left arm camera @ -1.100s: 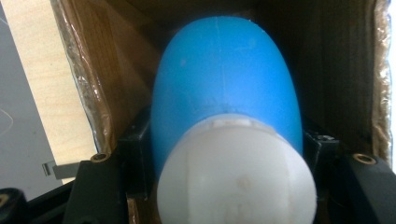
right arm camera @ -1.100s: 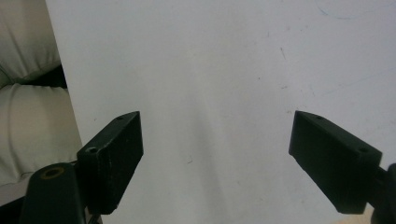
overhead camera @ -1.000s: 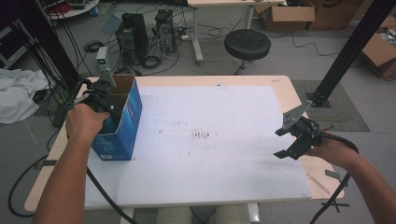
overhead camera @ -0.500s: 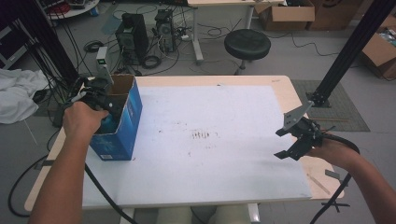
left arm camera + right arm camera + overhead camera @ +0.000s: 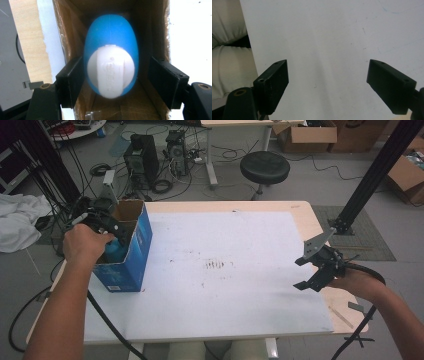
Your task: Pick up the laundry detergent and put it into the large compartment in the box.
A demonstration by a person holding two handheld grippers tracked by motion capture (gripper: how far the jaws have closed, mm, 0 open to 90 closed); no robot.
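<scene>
A blue bottle with a white cap lies inside an open blue cardboard box at the table's left side, and its top peeks out in the high view. My left gripper reaches into the box mouth. Its jaws have just been opening and now stand on either side of the cap, with a gap at the right pad. At the table's right edge my right gripper is held over the white sheet, open, with nothing between its fingers.
A white sheet covers most of the wooden table. Behind the table are a black stool, computer towers and loose cables. A black frame post rises at the right, and a white cloth lies at the left.
The left hand has shifted slightly back and left at the box's open top. The right hand and its gripper have stayed in place.
</scene>
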